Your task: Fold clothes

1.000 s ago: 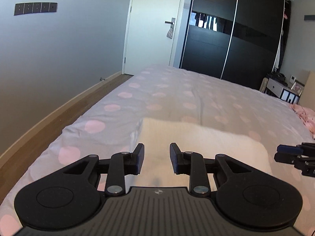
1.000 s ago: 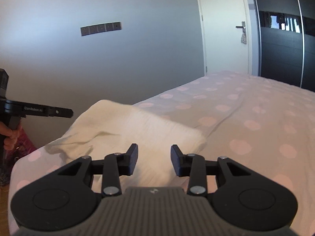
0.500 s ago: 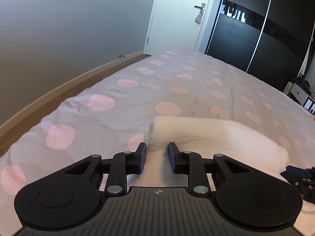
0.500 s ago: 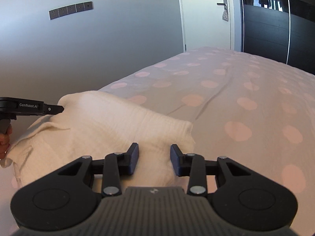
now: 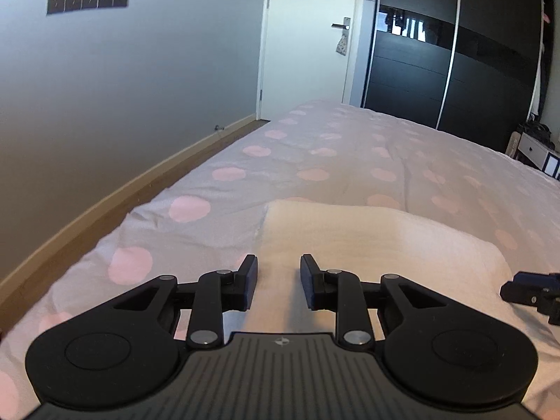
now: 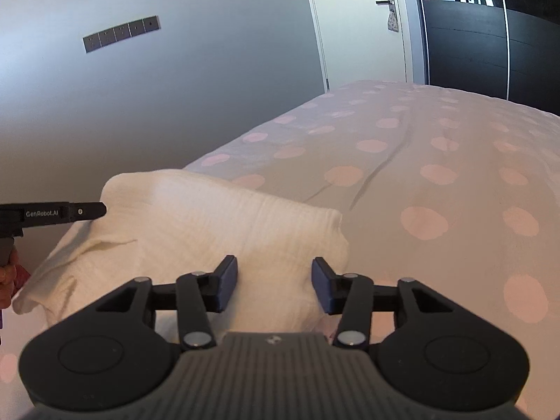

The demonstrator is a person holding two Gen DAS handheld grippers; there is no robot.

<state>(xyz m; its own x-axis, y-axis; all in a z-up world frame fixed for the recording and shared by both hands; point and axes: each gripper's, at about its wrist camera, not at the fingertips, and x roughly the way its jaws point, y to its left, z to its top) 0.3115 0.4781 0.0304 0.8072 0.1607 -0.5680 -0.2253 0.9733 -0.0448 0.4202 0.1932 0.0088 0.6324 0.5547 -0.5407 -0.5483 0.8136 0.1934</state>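
Grey wall (image 5: 105, 80), white door (image 5: 308, 35), black wardrobe (image 5: 455, 52), dotted bed (image 5: 350, 161).

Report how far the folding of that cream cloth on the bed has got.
Done: the cream cloth lies doubled over on the dotted bedspread. In hand: nothing gripped; the left gripper and right gripper are opening, with cloth beneath their tips. Left: probably another fold; the left edge looks rumpled.

One cream folded cloth (image 6: 217, 224), one polka-dot bedspread (image 6: 437, 161), two grippers, left gripper (image 5: 278, 281) and right gripper (image 6: 274, 285), one white door (image 5: 308, 35), one dark wardrobe (image 5: 455, 52)
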